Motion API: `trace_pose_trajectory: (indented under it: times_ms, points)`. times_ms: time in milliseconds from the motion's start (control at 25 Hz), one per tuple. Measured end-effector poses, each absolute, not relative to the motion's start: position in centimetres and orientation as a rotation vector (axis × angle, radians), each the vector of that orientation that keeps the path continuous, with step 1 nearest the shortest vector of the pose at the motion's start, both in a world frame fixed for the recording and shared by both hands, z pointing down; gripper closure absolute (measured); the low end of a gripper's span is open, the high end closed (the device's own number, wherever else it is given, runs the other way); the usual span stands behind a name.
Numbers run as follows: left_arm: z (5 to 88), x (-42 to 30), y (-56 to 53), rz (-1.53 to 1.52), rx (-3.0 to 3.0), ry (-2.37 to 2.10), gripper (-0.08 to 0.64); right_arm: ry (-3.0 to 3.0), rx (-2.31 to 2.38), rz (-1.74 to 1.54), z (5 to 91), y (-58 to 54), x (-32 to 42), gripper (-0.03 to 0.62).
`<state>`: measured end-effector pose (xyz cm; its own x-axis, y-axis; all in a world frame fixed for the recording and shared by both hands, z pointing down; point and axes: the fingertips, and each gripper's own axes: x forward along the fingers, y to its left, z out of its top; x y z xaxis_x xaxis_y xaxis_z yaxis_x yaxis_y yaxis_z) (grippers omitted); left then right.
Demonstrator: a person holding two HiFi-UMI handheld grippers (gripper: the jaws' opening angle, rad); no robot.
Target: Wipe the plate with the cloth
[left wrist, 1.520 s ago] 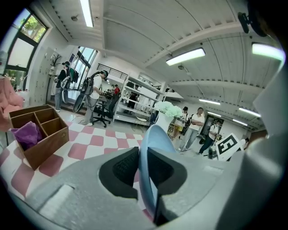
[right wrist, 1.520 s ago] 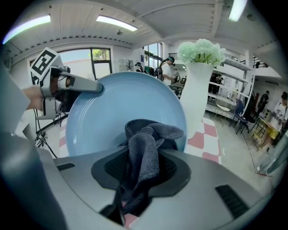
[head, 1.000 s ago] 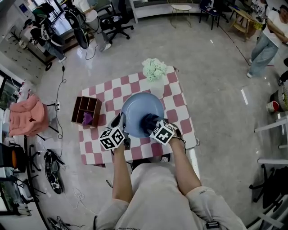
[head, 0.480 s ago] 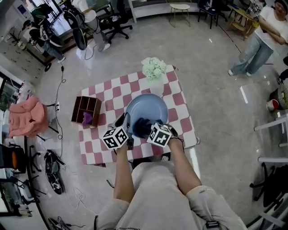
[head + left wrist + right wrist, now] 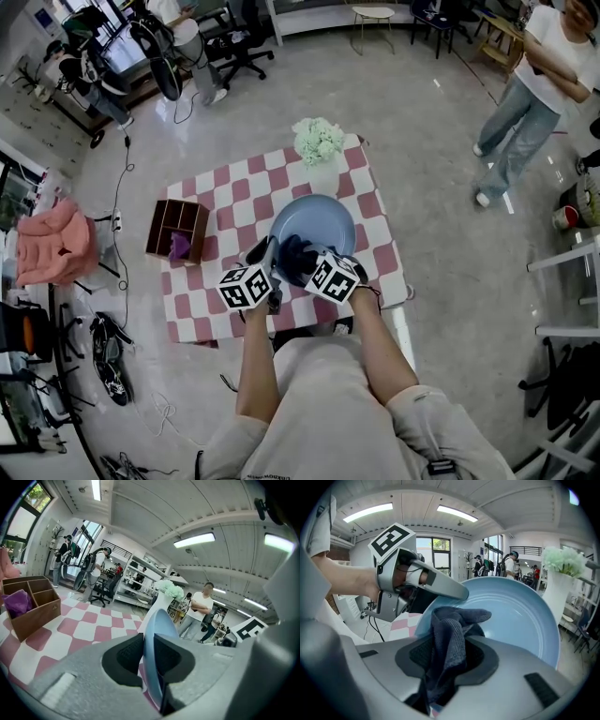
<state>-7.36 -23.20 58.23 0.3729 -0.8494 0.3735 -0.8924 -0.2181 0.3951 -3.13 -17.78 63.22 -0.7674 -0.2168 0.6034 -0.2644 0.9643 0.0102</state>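
The left gripper [image 5: 149,662] pinches the near left edge of the blue plate [image 5: 315,218], and the right gripper [image 5: 448,663] squeezes the dark cloth [image 5: 451,632] against its face.

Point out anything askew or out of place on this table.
Only the blue plate: it is tilted up rather than lying flat, its rim clamped in the left hand-held gripper. The right hand-held gripper holds the dark cloth by its face, so the tilt suits wiping. Nothing looks spilled or broken.
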Motion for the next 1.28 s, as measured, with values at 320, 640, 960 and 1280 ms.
trace_pose_trajectory:
  times_ms: [320, 640, 960, 1280]
  points:
    - [58.2, -5.9, -23.3, 0.122, 2.129, -1.435, 0.518, -2.513, 0.478, 0.115, 62.0, -19.8, -2.2, 0.462]
    - [57.9, -5.3, -23.4, 0.148, 2.172, -1.400, 0.518, -2.510, 0.637, 0.118, 61.0, -22.2, -0.7, 0.460]
    - [57.9, -4.7, -23.2, 0.170, 2.204, -1.338, 0.518, -2.484, 0.799, 0.151, 60.4, -24.4, 1.3, 0.459]
    - [57.7, -4.8, -23.1, 0.176, 2.218, -1.327, 0.518, -2.440, 0.960, 0.208, 60.2, -26.2, 3.5, 0.459]
